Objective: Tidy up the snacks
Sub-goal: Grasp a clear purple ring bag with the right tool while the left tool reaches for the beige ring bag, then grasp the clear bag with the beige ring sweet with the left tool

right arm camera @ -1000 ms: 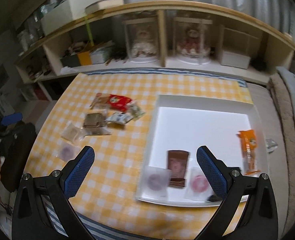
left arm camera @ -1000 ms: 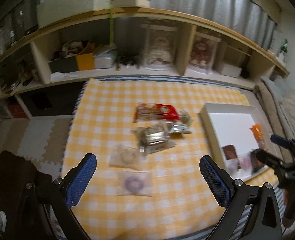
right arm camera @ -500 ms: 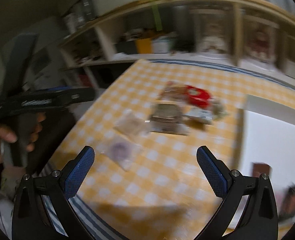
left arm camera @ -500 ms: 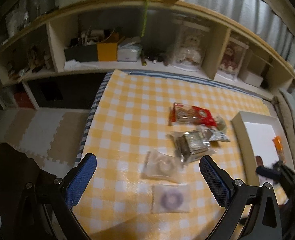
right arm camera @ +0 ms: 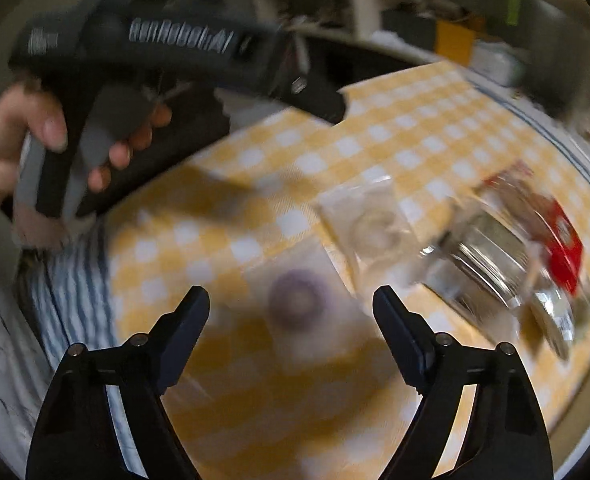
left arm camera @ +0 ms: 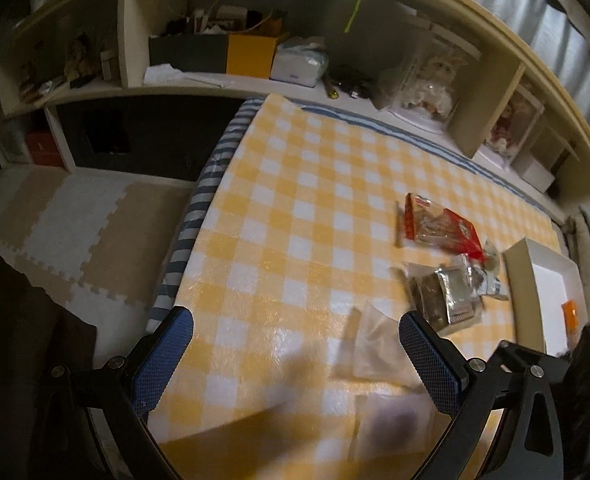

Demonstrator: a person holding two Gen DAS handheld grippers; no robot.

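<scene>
Right hand-held gripper (right arm camera: pixel 291 304) hangs low over the yellow checked cloth (left arm camera: pixel 295 208), fingers spread wide, nothing between them, and a clear packet with a purple ring (right arm camera: pixel 297 300) lies on the cloth right in the gap. Just beyond it sits a second clear packet with a pale ring (right arm camera: pixel 375 228), then a silver-wrapped snack (right arm camera: pixel 491 264) and a red packet (right arm camera: pixel 555 240), all blurred. Left hand-held gripper (left arm camera: pixel 295 360) is also spread and empty, over the cloth's near left part; from its camera the pale packet (left arm camera: pixel 375 348) lies by its right finger, the purple one (left arm camera: pixel 395 432) below, smeared. Farther right a white tray (left arm camera: pixel 535 280) rests on the cloth, an orange packet (left arm camera: pixel 569 314) inside. In the right view a hand (right arm camera: pixel 23 148) grips the left tool's handle. A cluttered shelf (left arm camera: pixel 255 80) runs behind.
</scene>
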